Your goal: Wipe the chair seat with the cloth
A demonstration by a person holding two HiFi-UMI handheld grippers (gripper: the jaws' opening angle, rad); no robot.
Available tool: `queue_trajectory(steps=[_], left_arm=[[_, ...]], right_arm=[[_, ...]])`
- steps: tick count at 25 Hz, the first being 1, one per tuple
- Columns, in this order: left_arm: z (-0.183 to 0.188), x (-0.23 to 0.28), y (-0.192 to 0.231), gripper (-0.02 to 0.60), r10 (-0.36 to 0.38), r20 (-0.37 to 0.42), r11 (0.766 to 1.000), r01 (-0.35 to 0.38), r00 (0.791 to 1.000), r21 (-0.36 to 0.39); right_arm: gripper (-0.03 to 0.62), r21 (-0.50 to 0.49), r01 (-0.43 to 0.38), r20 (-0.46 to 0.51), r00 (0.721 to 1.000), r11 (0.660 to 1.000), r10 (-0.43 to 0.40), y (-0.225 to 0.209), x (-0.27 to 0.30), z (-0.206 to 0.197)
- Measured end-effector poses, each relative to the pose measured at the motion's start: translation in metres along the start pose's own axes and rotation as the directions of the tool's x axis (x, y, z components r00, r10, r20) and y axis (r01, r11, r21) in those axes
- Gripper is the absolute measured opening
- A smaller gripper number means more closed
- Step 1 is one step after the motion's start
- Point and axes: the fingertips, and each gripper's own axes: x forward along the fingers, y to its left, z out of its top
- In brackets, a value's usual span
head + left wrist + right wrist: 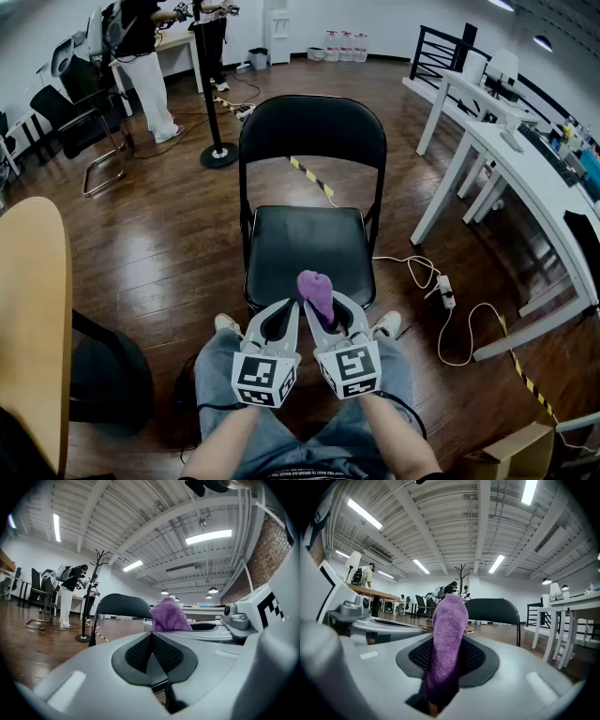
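Your right gripper (328,314), held above your knees (220,361), has its jaws clenched on a purple microfibre cloth (316,289). The cloth stands up out of the jaws and is seen against the front edge of the seat (302,242) of the black folding chair (312,131). Whether cloth and seat touch cannot be told. Your left gripper (279,317) sits just beside the right, jaws pressed together on nothing.

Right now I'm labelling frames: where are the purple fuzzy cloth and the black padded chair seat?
Purple fuzzy cloth (449,634): right gripper view, the fold standing up between the jaws.
Black padded chair seat (305,246): head view, bare middle of the cushion.
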Motion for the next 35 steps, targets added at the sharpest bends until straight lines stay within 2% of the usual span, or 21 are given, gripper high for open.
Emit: queue_trajectory(steps=[10,23,35], left_arm=[[0.005,0.057,0.056,0.003,0.035,-0.023,0.999,-0.035,0.999,-0.019],[0.004,0.087,0.076,0.003,0.053,-0.053,0.999,-0.053,0.997,0.000],[0.018,0.125,0.116,0.003,0.095,-0.042,0.995,-0.097,0.995,-0.025]], right_arm=[[0.118,-0.051,-0.068,-0.034,0.997,0.996,0.066,-0.024,0.079,0.006],[0.118,-0.089,-0.116,-0.065,0.992,0.989,0.110,-0.036,0.120,0.004],[0.118,-0.163,-0.188,-0.135,0.977,0.968,0.167,-0.050,0.179,0.004]])
